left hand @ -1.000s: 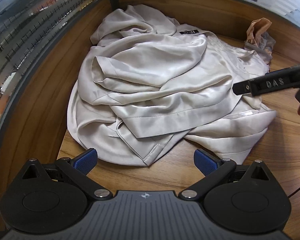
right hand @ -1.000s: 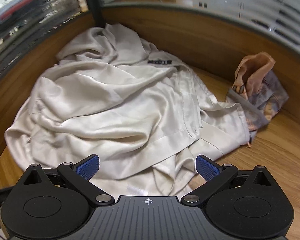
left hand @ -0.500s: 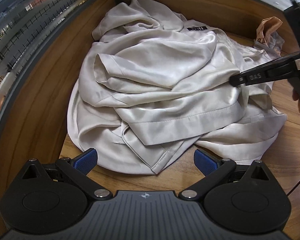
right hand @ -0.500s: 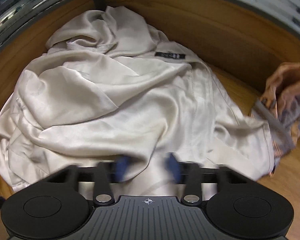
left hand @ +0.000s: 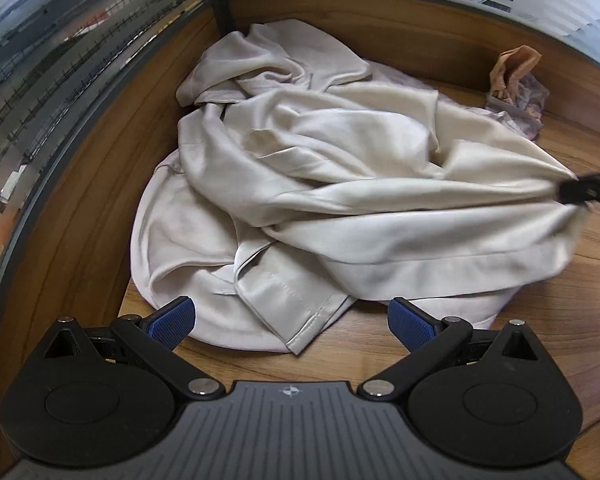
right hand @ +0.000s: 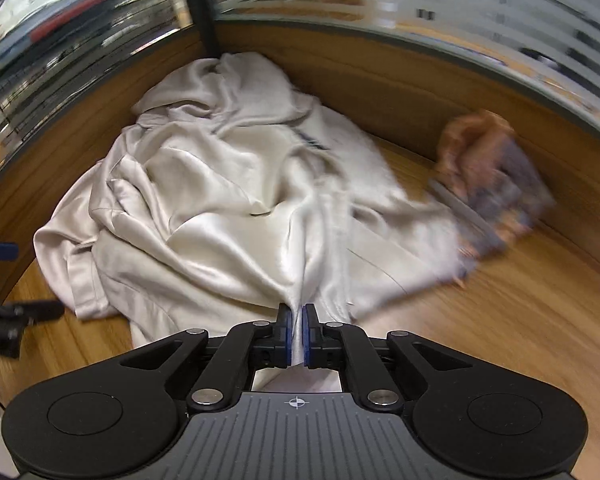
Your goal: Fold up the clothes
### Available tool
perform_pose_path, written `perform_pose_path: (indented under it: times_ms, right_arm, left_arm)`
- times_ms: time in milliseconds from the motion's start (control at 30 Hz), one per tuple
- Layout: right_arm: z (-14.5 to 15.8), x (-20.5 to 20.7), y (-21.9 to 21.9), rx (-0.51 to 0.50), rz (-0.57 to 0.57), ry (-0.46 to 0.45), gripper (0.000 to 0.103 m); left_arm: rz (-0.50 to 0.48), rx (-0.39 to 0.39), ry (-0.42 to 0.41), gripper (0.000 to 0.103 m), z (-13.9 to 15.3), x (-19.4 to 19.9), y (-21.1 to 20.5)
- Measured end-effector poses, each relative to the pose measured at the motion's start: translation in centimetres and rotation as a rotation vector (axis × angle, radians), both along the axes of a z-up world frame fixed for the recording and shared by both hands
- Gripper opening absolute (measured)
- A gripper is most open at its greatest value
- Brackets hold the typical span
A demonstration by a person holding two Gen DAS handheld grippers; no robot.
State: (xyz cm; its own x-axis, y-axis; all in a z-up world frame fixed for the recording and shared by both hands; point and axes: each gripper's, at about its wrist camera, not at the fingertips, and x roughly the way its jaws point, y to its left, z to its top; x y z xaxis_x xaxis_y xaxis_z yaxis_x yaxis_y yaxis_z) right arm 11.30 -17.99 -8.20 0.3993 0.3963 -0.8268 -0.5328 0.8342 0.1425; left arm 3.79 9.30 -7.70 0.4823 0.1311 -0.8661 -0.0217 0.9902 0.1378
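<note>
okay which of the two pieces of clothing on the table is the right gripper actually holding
The big cream satin garment: the right gripper is shut on a pinch of it. The small orange patterned garment lies untouched by the back wall.

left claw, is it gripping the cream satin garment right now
No, the left claw stands wide open over the wooden table, its blue pads apart, with the crumpled cream satin garment lying ahead, unheld.

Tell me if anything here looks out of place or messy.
The cream garment lies crumpled in a heap on the wooden table, unfolded, one edge pinched by the right gripper. A patterned cloth sits bunched against the back wall.
</note>
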Motion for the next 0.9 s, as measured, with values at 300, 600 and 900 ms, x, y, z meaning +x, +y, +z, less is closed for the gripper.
perform_pose_path:
  times_ms: [300, 600, 900]
  right_arm:
    - [1.8, -4.2, -11.2, -0.078, -0.211, 0.007, 0.007]
    - [0.9, -8.2, -24.4, -0.178, -0.418, 0.032, 0.007]
    - [-0.2, -12.1, -38.5, -0.268, -0.517, 0.068, 0.007]
  left_arm:
    - [-0.086, 0.0, -0.014, 0.103, 1.1, -1.7, -3.9]
    - [-0.156, -0.011, -0.022, 0.103, 2.2, -3.4, -10.6]
    - [-0.206, -0.026, -0.027, 0.103, 3.2, -5.0, -21.5]
